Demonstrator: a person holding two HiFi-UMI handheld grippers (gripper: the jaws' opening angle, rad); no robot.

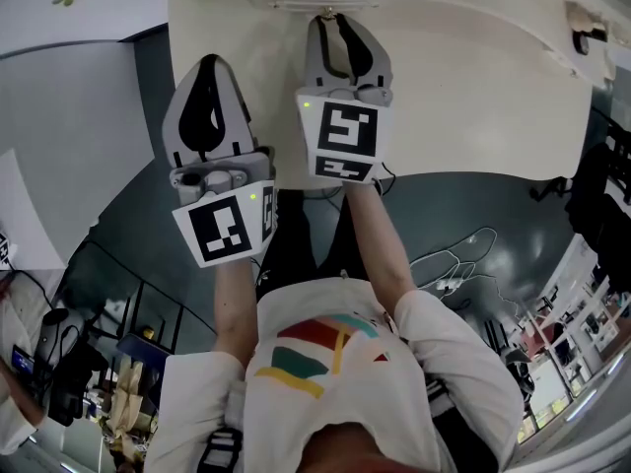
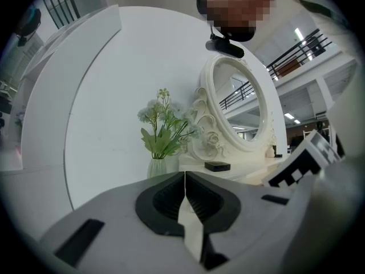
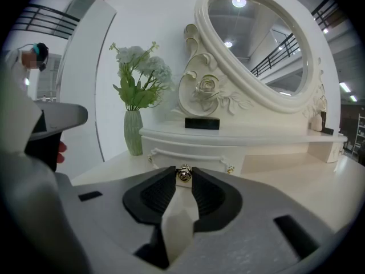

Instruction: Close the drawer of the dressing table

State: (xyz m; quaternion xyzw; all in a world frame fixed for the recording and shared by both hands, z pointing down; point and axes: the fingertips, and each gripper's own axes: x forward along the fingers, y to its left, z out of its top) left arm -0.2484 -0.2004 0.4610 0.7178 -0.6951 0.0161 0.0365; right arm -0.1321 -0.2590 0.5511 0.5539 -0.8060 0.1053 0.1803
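Note:
The cream dressing table fills the top of the head view. Its small drawer sits under the mirror shelf, with a gold knob at the middle of its front. My right gripper points slightly down at that front, and its jaw tips are closed on the knob from both sides. My left gripper hangs level beside it on the left, off the table's edge, shut and empty. How far the drawer stands out I cannot tell.
An oval mirror in a carved frame stands on the shelf above the drawer. A flat black box lies at the mirror's foot and a green vase of flowers stands to the left. A white curved wall panel rises behind. Cables lie on the floor.

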